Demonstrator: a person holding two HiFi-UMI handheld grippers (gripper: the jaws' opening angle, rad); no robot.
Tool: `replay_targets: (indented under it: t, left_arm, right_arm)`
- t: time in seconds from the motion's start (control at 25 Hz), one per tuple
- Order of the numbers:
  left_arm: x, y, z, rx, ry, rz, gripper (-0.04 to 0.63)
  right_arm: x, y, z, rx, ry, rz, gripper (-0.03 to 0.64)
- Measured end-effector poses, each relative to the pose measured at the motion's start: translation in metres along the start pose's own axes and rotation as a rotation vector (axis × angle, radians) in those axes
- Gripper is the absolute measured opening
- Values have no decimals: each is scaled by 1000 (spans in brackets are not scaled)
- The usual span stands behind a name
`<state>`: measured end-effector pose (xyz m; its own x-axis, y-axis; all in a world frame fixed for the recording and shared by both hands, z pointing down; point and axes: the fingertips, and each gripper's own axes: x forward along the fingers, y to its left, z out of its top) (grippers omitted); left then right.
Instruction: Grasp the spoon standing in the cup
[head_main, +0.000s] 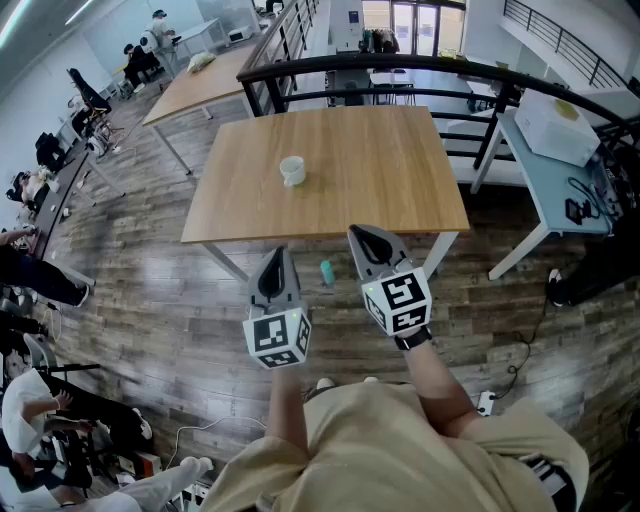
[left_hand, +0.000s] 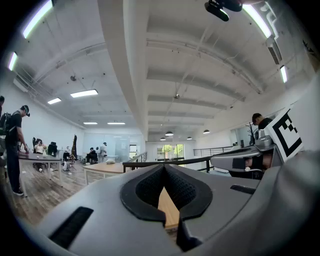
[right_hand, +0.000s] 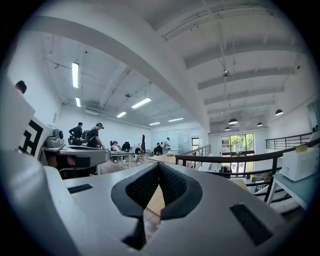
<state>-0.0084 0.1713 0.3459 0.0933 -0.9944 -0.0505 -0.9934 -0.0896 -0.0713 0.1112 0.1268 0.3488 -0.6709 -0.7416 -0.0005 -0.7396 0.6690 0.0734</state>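
Observation:
A small white cup (head_main: 291, 170) stands on the wooden table (head_main: 400, 190), left of its middle. It is too small in the head view to make out a spoon in it. Both grippers hang short of the table's near edge, over the floor. My left gripper (head_main: 277, 256) is shut with nothing between its jaws; its tips meet in the left gripper view (left_hand: 164, 170). To its right my right gripper (head_main: 361, 236) is shut too, and empty (right_hand: 158, 167). Neither gripper view shows the cup; each shows only a sliver of tabletop between the pads.
A small teal object (head_main: 327, 271) lies on the wooden floor between the grippers. A black railing (head_main: 400, 70) runs behind the table. At the right is a light table with a white box (head_main: 556, 126). More tables and several people are at the left.

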Motion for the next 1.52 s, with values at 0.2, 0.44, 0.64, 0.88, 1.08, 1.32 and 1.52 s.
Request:
replay_targets:
  t: [0.2,0.44,0.64,0.88,1.08,1.32,1.52]
  left_arm:
    - [2,-28,1,-2,4,-52,5]
    - [6,-39,-4,14,18,-63,5]
    - [14,-31,-11,14,33,-61,5]
    - [52,-11,-29,-15,47,-74,5]
    - [119,14,-30,-28,14,-101,5]
    - [193,67,-18,-50,-18,-117,5]
    - [241,106,-25,-66,-12,-117,5]
  right_arm:
    - [-9,-17,-8,49,22,8,14]
    - [-11,-23,-9,82,-1,4,14]
    - [-1,-23,-17,102,12,-4,14]
    - [38,-30,-37,105,53,-15,14]
    - [100,-52,-34,73,48,-27,14]
    - [188,-70,-10,36,35,-41,14]
    - [247,-77,-15,38,55,-51,14]
